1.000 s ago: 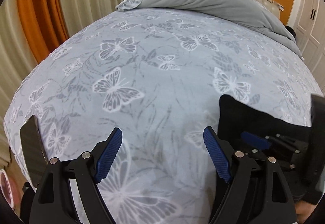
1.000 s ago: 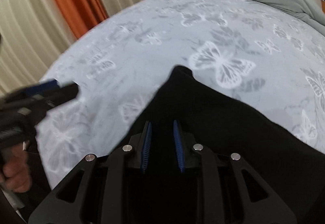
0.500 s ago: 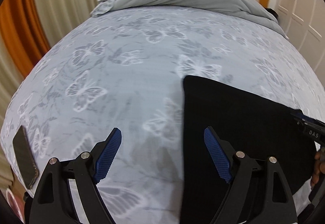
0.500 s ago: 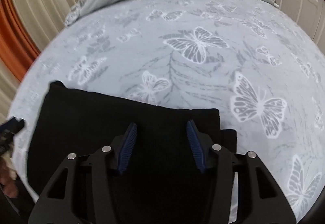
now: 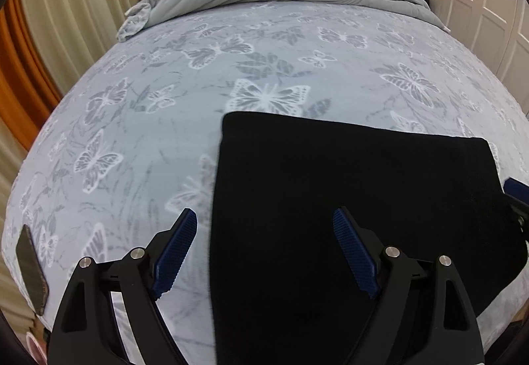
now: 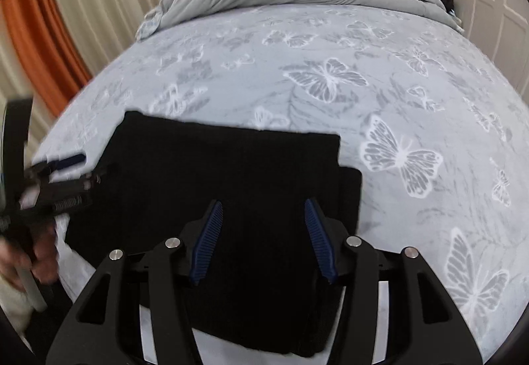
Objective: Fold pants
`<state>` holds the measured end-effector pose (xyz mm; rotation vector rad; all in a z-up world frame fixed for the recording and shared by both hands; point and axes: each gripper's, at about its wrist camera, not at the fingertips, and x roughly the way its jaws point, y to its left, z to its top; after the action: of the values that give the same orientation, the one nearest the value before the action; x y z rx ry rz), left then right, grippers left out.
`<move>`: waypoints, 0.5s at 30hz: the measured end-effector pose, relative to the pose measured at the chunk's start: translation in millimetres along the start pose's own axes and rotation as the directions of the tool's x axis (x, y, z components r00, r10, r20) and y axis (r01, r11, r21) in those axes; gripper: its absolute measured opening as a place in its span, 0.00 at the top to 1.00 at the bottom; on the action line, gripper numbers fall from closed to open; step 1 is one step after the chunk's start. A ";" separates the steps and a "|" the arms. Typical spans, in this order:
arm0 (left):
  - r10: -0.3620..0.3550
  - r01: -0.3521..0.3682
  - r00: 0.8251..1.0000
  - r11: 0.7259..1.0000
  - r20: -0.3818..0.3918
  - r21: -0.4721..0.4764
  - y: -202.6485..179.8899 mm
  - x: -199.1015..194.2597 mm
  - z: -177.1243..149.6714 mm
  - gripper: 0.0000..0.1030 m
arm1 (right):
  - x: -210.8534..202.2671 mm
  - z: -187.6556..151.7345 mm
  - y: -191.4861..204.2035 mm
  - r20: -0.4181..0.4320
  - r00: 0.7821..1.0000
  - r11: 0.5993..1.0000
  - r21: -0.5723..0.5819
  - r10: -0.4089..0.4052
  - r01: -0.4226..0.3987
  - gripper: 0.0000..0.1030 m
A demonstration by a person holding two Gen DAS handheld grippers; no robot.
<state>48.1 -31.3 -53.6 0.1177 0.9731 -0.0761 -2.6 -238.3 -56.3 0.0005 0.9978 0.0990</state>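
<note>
The black pants (image 5: 347, 199) run off the left wrist view's bottom edge. In the right wrist view, the left gripper (image 6: 62, 173) and the hand (image 6: 29, 259) holding it are blurred.

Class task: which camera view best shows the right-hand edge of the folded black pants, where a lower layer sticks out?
The right wrist view: the folded black pants show their stepped right edge there, a lower layer peeking past the top one. In the left wrist view the pants show their left edge and far corners clearly, but no step is visible.
</note>
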 end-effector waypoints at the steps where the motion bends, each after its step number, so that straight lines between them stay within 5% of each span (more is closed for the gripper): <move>1: -0.001 0.001 1.000 1.000 -0.002 0.005 -2.1 1.6 0.0 0.20 | 10.2 -3.9 -3.5 -0.027 1.000 1.000 0.001 -0.010 0.010 0.45; 4: 0.009 -0.009 1.000 1.000 -0.008 0.023 -9.4 6.1 -0.3 0.20 | 3.0 0.9 -17.5 -0.020 0.998 0.995 0.085 0.062 -0.060 0.42; 7: -0.001 0.002 1.000 1.000 -0.014 0.025 -13.7 6.6 -0.1 0.20 | -21.4 1.5 -25.5 0.041 0.998 0.996 0.077 0.044 -0.048 0.40; 10: -0.083 0.083 0.996 0.997 -0.027 0.005 -10.9 4.2 0.9 0.17 | -28.8 0.0 -49.8 0.058 0.998 0.986 0.157 0.039 -0.048 0.27; 13: -0.179 0.176 0.982 0.983 -0.056 -0.060 1.0 3.5 -1.6 0.16 | -28.0 -4.8 -61.7 0.065 0.978 0.953 0.220 0.198 -0.207 0.28; 15: -0.185 0.180 0.981 0.980 -0.054 -0.083 8.3 1.6 -5.7 0.16 | -27.2 -5.4 -49.9 0.060 0.974 0.962 0.155 0.219 -0.226 0.30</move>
<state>45.3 -22.3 -57.5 -0.0413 1.0459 -0.2047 -17.7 -290.6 -38.6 0.2630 0.9583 0.2231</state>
